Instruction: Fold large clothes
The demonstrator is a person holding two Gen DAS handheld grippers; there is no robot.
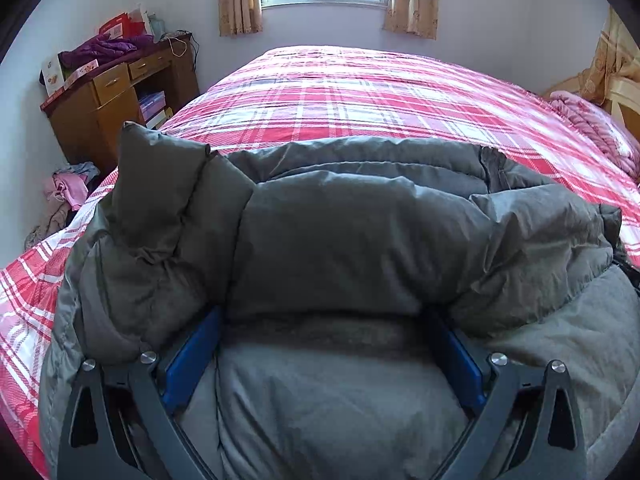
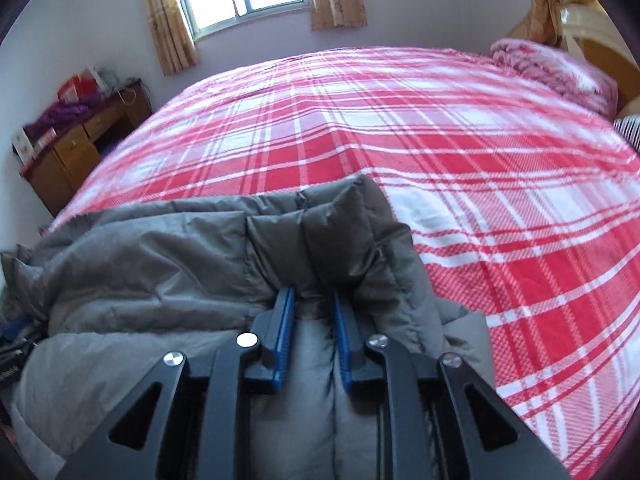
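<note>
Grey puffer coat (image 1: 340,240) on a red plaid bed (image 1: 360,96); right gripper (image 2: 310,304) pinches it, left gripper (image 1: 324,320) spread wide.

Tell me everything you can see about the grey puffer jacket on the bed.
The grey puffer jacket is a padded, quilted garment of matte, slightly crinkled fabric, bunched in thick folds on the near edge of the red plaid bedspread. One stitched panel sticks up at its left end. The left gripper straddles a wide fold with its jaws spread; the right gripper pinches a narrower fold between its blue pads.
</note>
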